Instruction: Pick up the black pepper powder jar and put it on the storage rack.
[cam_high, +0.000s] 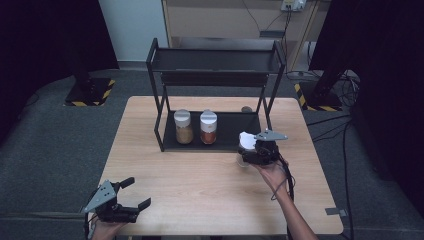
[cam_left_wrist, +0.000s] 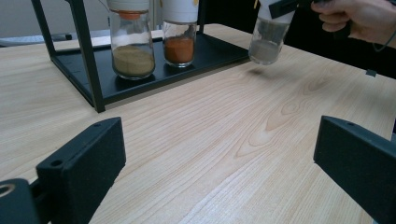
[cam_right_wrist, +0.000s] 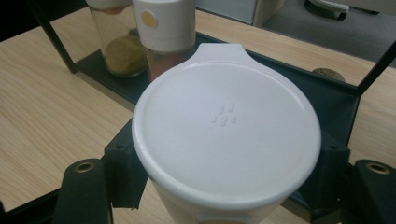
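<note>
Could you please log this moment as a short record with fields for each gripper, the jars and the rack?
right gripper: shut on the white-lidded jar, held clear of the table
left gripper: open, holding nothing, at the near left table edge
jars on rack: tan spice jar and orange spice jar, side by side on the lower shelf
rack: black, two-tier, top shelf bare

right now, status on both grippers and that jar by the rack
Right gripper shut on white-lidded jar, jar off the table. Left gripper open, nothing between its jaws. Two jars on rack bottom shelf; right part bare.
</note>
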